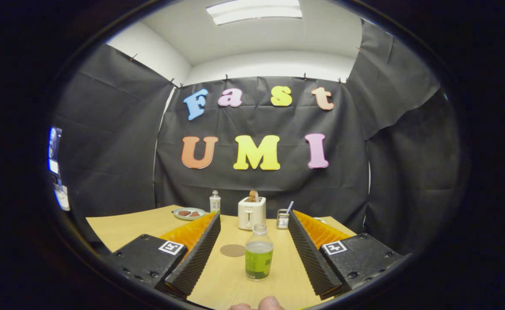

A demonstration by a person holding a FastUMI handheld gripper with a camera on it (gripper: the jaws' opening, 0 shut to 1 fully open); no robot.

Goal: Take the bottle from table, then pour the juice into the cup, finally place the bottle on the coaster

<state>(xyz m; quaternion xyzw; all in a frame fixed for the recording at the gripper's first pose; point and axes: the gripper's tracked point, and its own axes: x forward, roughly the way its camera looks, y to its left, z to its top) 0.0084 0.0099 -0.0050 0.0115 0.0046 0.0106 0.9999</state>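
Bottle (259, 254) upright between spread jaws (untouched), coaster (232, 250) beside

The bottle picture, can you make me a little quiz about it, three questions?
1. True or false: the gripper is shut on the bottle.
2. What flat round thing lies on the table beside the bottle?
A. a lid
B. a coaster
C. a coin
3. Fill in: beyond the bottle stands a white ____ with bread in it.

Key:
1. False. The fingers are open and the bottle stands upright between them, untouched.
2. B, the coaster.
3. Toaster.
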